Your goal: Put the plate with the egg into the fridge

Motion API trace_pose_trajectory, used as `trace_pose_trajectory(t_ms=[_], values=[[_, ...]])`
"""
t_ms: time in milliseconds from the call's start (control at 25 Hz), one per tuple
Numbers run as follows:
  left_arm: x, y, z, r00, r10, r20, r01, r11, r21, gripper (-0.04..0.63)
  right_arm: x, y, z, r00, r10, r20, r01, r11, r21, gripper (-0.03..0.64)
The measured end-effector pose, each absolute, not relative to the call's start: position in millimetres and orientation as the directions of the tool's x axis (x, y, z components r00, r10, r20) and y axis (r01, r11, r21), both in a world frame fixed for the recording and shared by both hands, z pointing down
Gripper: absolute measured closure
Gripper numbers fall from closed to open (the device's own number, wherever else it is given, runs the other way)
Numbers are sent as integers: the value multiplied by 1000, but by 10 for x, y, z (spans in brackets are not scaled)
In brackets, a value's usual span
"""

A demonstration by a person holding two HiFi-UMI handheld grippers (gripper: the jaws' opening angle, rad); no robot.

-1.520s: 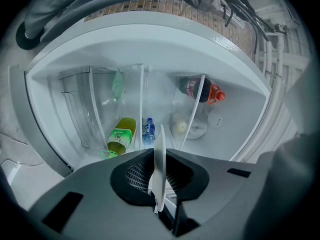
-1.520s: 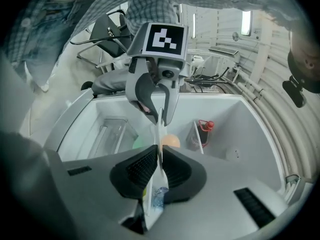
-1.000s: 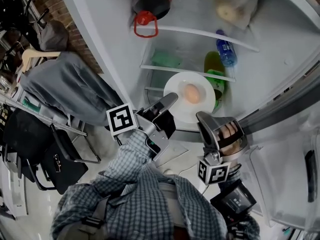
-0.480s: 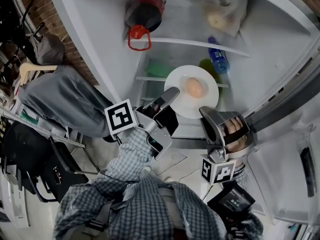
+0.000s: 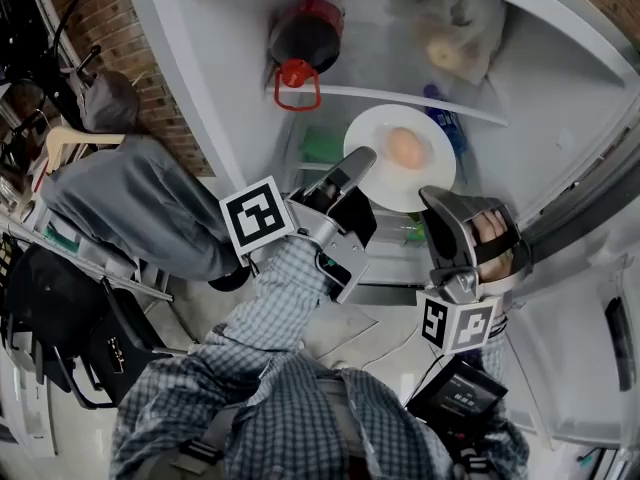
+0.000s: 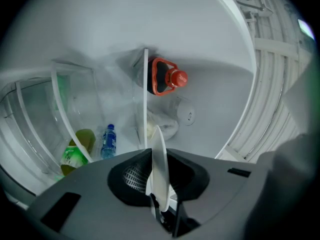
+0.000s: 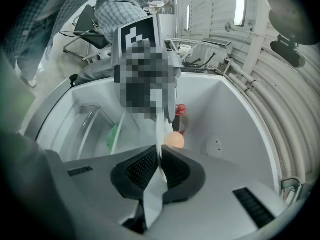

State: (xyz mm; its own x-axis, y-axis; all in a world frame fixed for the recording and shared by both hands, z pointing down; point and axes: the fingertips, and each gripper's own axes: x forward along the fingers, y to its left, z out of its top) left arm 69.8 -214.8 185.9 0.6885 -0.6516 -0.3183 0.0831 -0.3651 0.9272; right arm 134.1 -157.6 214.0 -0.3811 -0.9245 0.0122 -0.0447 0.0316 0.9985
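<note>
A white plate [image 5: 378,140] with a tan egg [image 5: 404,147] on it hangs in front of the open fridge, level with the upper glass shelf [image 5: 400,93]. My left gripper [image 5: 358,164] is shut on the plate's left rim and my right gripper [image 5: 432,198] is shut on its right rim. In the left gripper view the plate [image 6: 159,160] shows edge-on between the jaws. In the right gripper view the plate's rim [image 7: 160,134] sits in the jaws, with the egg [image 7: 174,140] just beyond.
On the top shelf lie a dark jug with a red cap and handle [image 5: 303,36] and a bagged item [image 5: 450,23]. Below are a blue-capped bottle [image 6: 108,141], a green bottle [image 6: 76,153] and a green pack [image 5: 321,145]. A grey jacket [image 5: 130,188] hangs at left.
Both grippers have lifted the plate with the egg, from level with the lower shelves up to the upper shelf. The grip on both rims is unchanged.
</note>
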Motion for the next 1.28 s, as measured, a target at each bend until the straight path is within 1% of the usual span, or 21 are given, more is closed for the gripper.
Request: trace_pose_trajectory(t_ms=[160, 440, 600, 840, 1120, 1280], values=[[694, -2271, 1723, 687, -644, -335, 83, -389, 918, 554, 1341, -1692, 2001, -379, -925, 4, -36, 20, 999, 597], [697, -2449, 1588, 681, -649, -339, 75, -399, 914, 546, 1347, -1873, 1895, -381, -924, 18, -85, 55, 995, 597], [733, -2515, 1510, 704, -611, -363, 102, -418, 903, 534, 1359, -1944, 1855, -368, -930, 20, -90, 57, 994, 597], [755, -2564, 1408, 703, -570, -424, 113, -500, 859, 508, 1380, -2035, 1815, -352, -936, 22, -72, 50, 996, 597], [810, -2556, 1392, 711, -535, -456, 73, -590, 804, 485, 1440, -2112, 1816, -321, -947, 30, -47, 48, 998, 597], [824, -2512, 1407, 729, -512, -453, 36, -633, 773, 471, 1445, -2158, 1836, -312, -949, 44, -39, 59, 997, 597]])
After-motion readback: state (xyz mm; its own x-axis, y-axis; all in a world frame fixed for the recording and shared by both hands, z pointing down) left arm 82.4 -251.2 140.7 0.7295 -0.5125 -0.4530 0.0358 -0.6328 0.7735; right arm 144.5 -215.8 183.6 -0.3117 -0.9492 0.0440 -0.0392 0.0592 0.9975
